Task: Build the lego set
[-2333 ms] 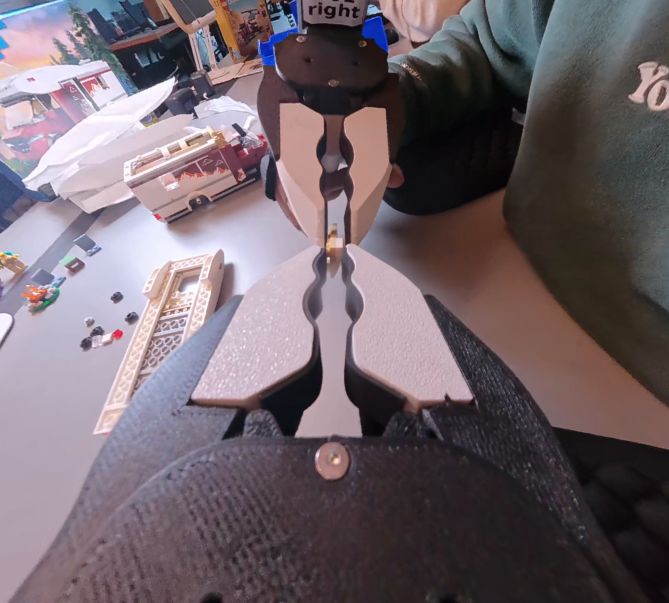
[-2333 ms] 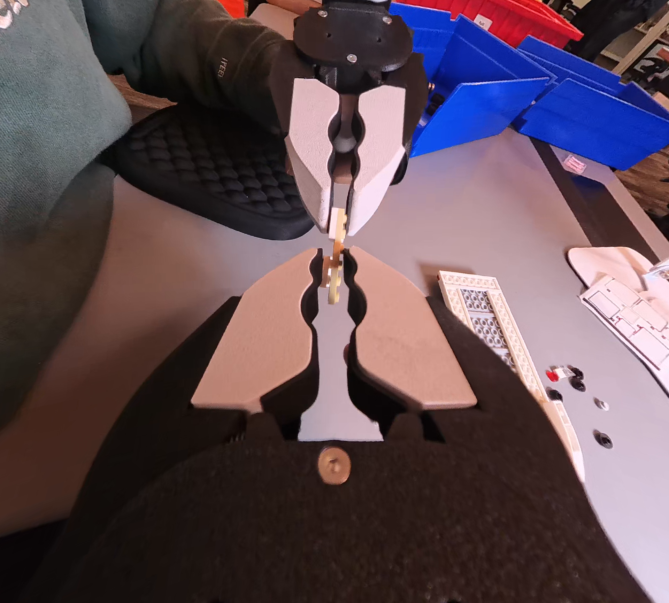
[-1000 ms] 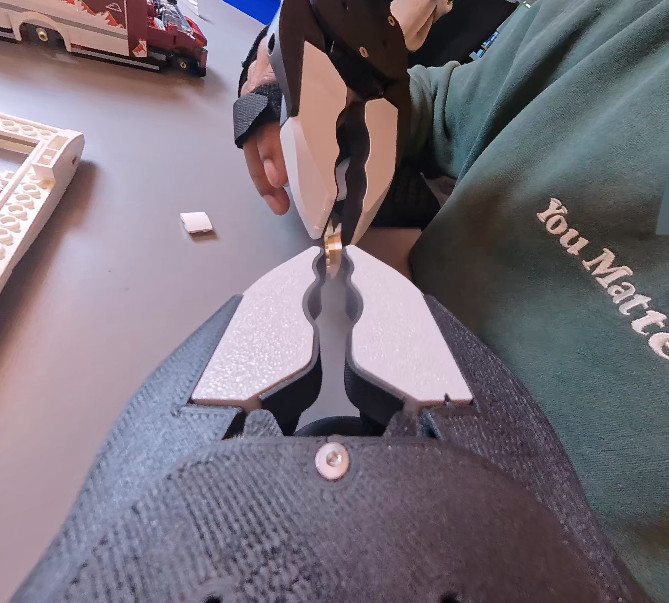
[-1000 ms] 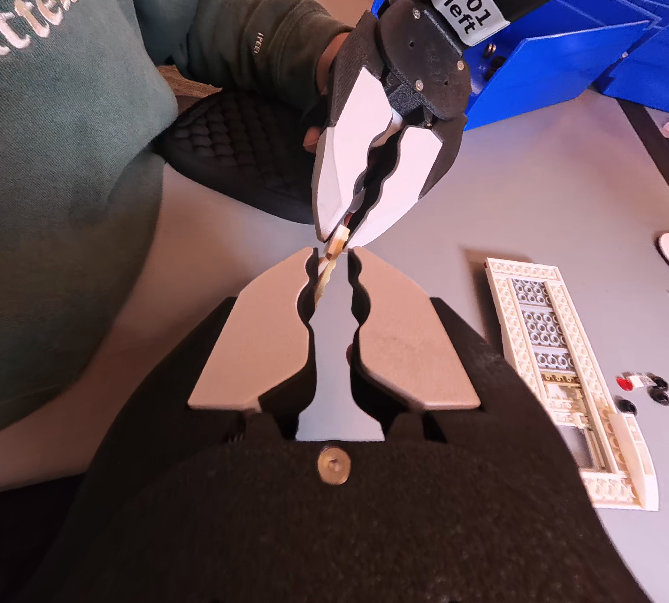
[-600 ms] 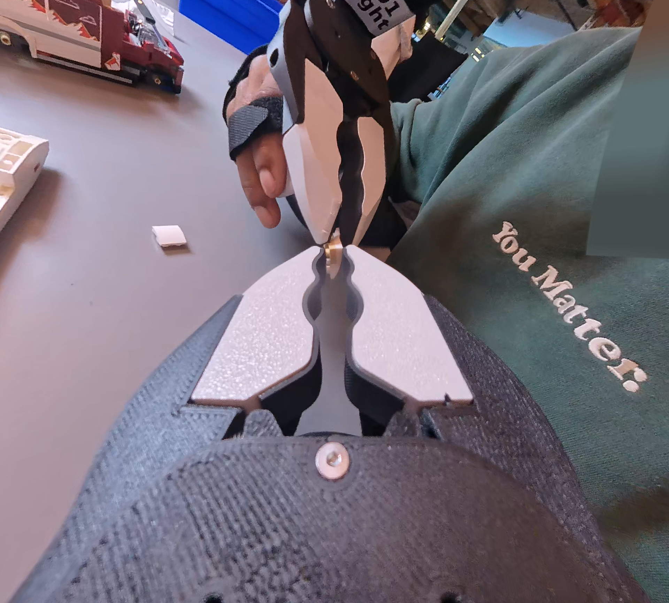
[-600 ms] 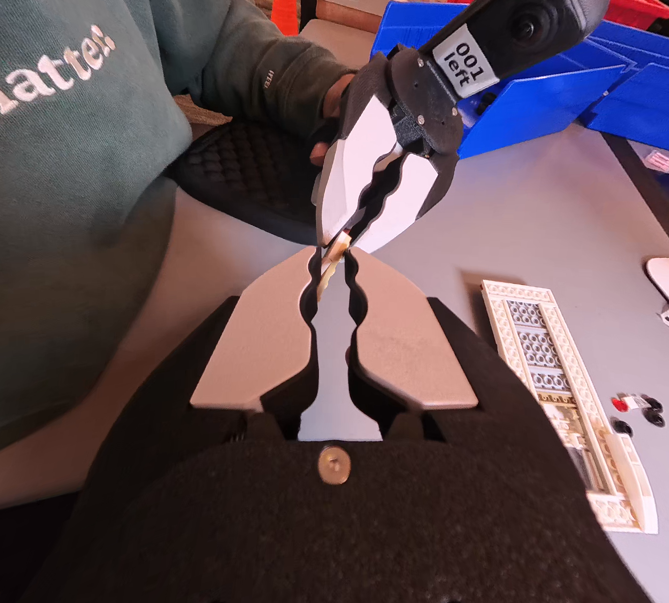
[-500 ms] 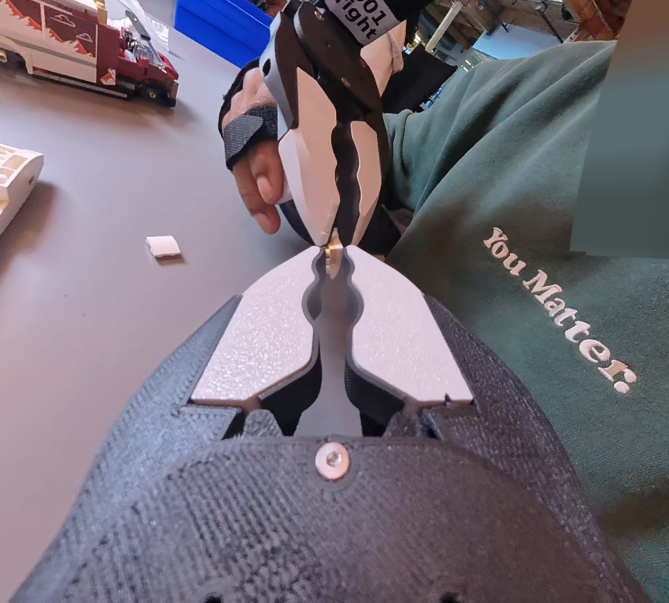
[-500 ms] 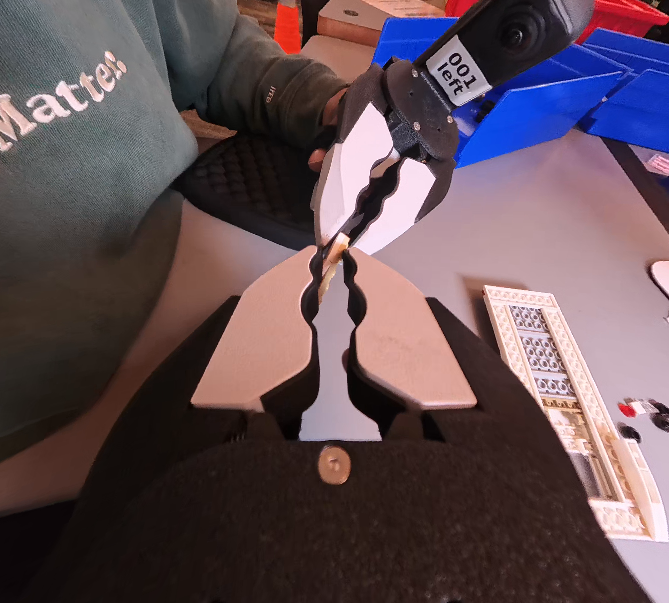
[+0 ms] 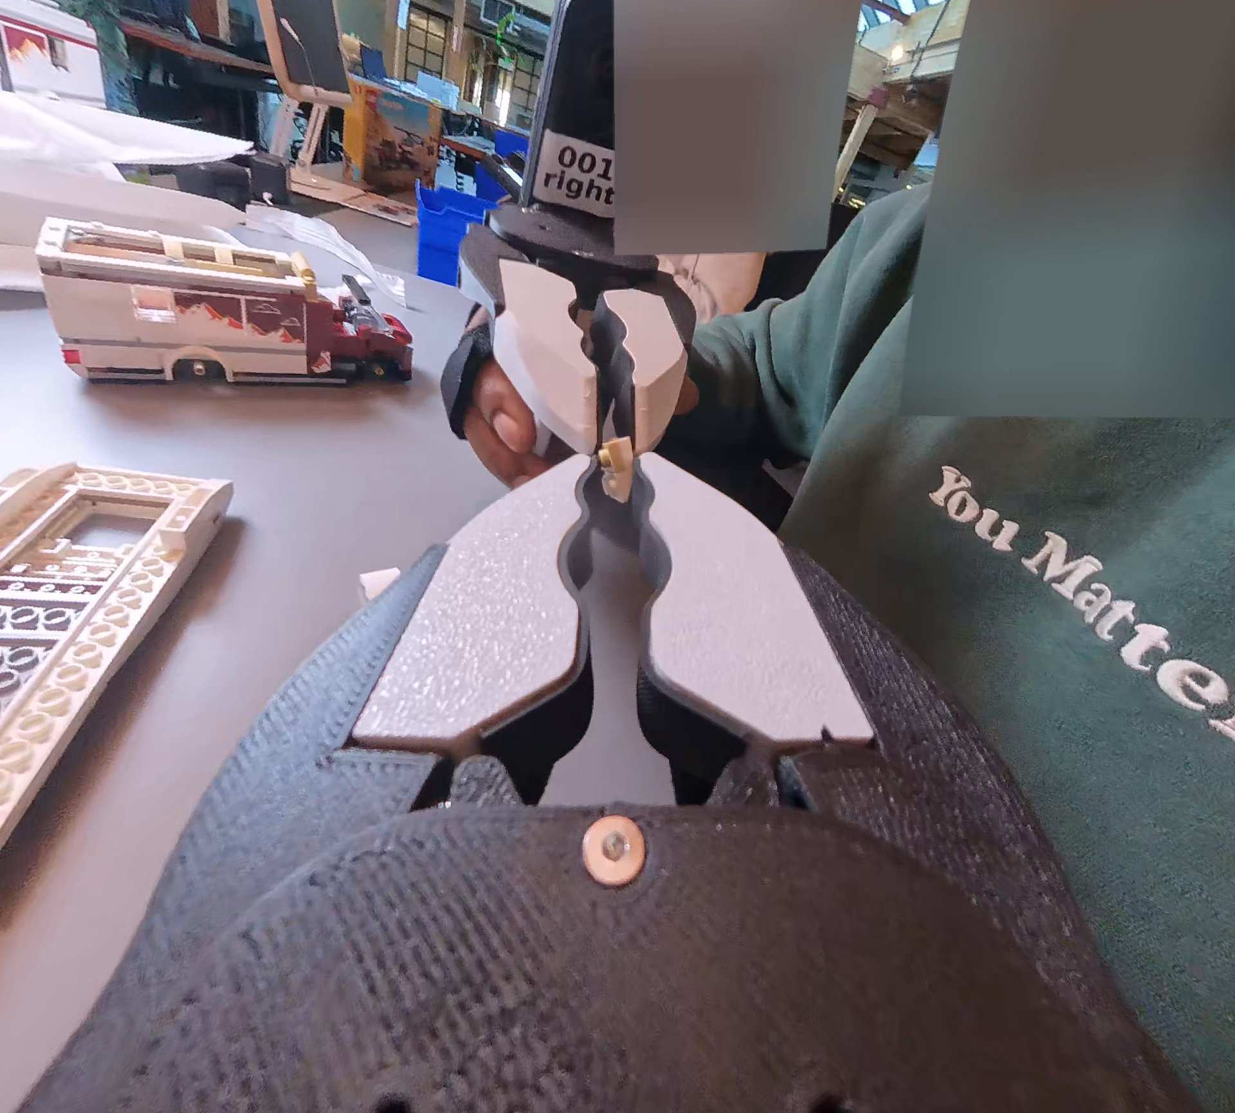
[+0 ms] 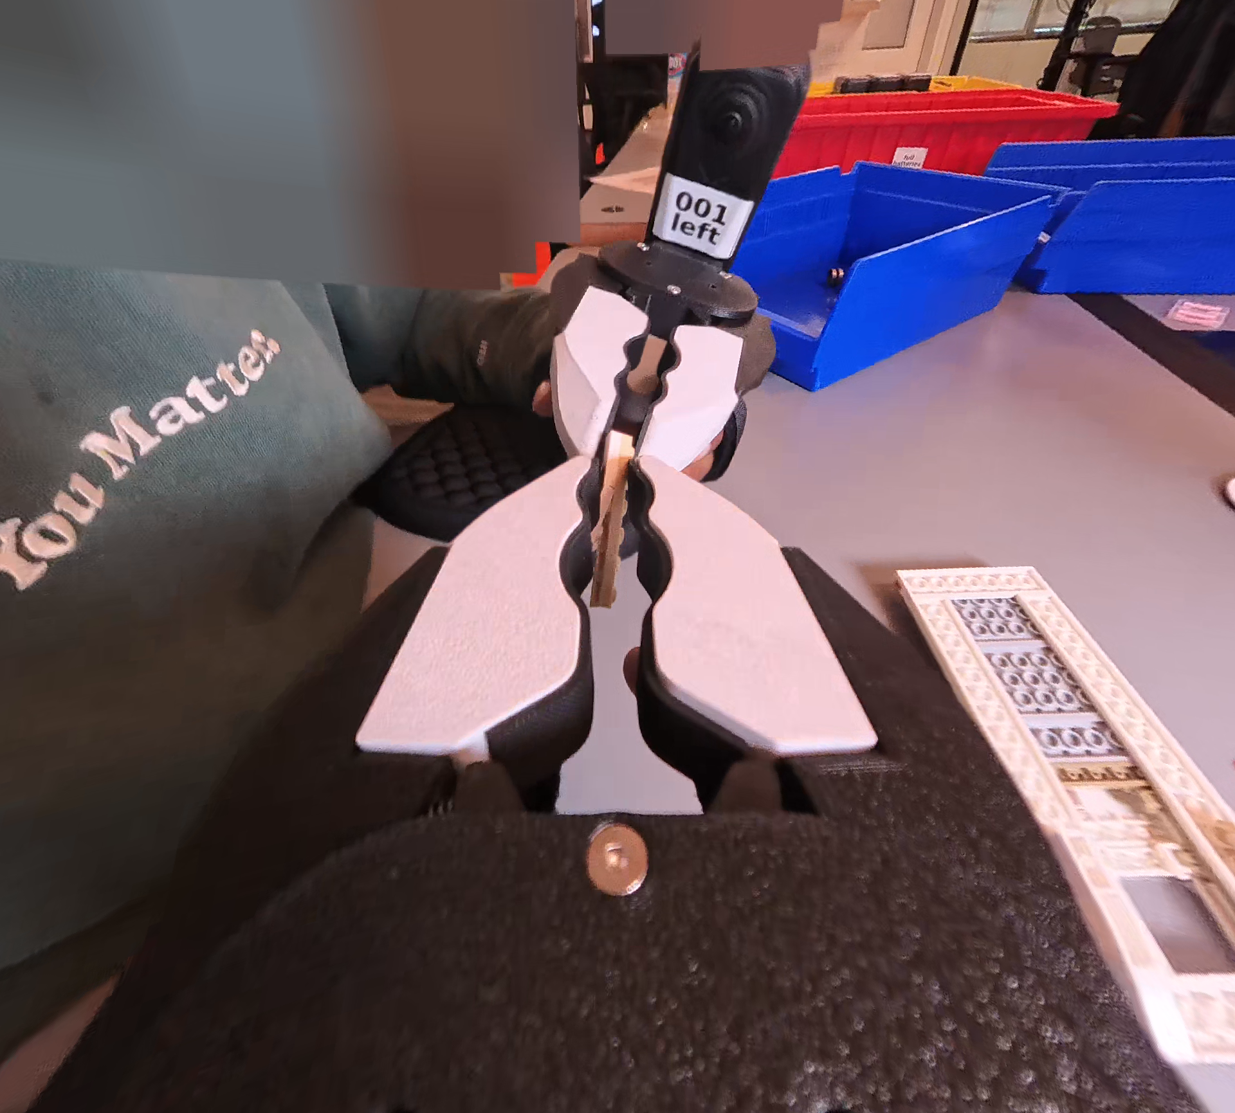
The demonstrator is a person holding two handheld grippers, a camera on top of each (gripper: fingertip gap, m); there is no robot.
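Above the table's near edge, a tan brick strip [image 10: 609, 536] is pinched tip to tip by the nearly closed left gripper [image 9: 613, 466] and right gripper [image 10: 611, 470], its long axis running along the right one's fingers.

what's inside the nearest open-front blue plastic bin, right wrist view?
Nearest blue plastic bin: one small dark round part lies on its floor by the back wall. The left gripper covers its left end.

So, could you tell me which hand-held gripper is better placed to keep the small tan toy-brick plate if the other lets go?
Probably the right hand-held gripper: the small tan toy-brick plate runs deep between its fingers, while the left hand-held gripper pinches only its end.
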